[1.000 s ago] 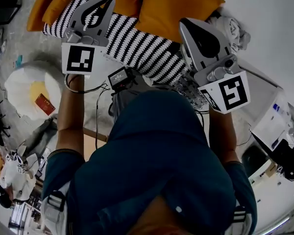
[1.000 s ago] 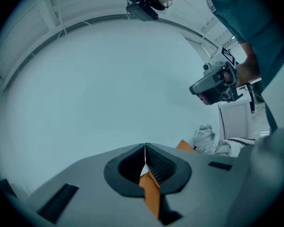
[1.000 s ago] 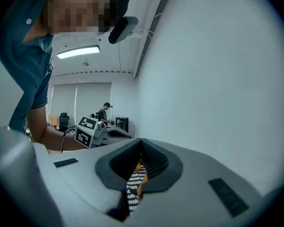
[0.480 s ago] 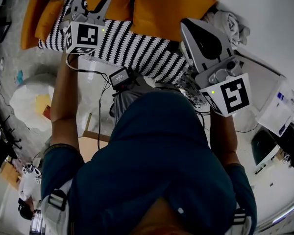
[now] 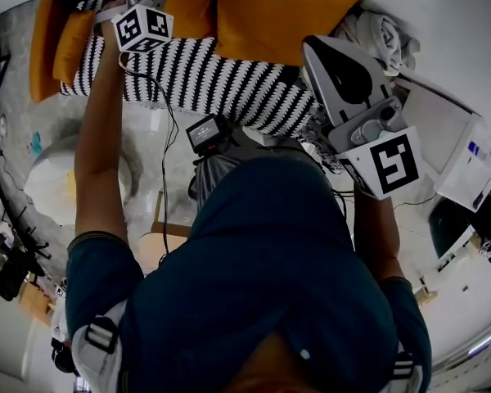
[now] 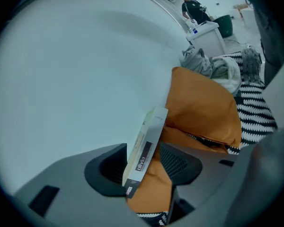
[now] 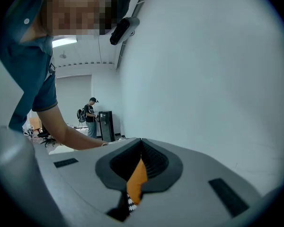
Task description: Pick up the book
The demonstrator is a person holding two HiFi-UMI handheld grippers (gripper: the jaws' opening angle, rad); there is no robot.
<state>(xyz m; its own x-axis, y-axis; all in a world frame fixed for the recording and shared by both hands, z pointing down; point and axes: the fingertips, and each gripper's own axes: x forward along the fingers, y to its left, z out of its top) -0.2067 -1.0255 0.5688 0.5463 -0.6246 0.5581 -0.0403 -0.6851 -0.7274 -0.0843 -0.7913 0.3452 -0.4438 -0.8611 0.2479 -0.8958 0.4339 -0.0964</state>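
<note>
The left tool (image 6: pixel 146 167) is open. Its jaws have just been opening, and the book (image 6: pixel 149 131) stands between them, but the pads do not press on it yet. So the step in hand is the approach for the grasp, and I judge it is nearly finished.

The book is thin and stands on its edge, tilted, with its spine toward the camera. It is at the head of the striped cloth (image 5: pixel 221 80), with the wall (image 6: pixel 75 70) on one side and the orange cushion (image 6: pixel 203 103) on the other. Whether it touches the wall, I cannot tell.

The next move, I think, calls for a small push forward, a roll to match the tilt of the book, and then closing on its two flat sides.

The right tool (image 7: pixel 141 145) is closed and empty, and it waits well apart from the book.

The cushion lies just beside the book, so the jaw on that side may catch the soft fabric. The wall leaves little room for the other jaw. Further away are a grey cloth (image 6: pixel 210 67) and a white box (image 6: pixel 208 37); they do not stand in the way.
</note>
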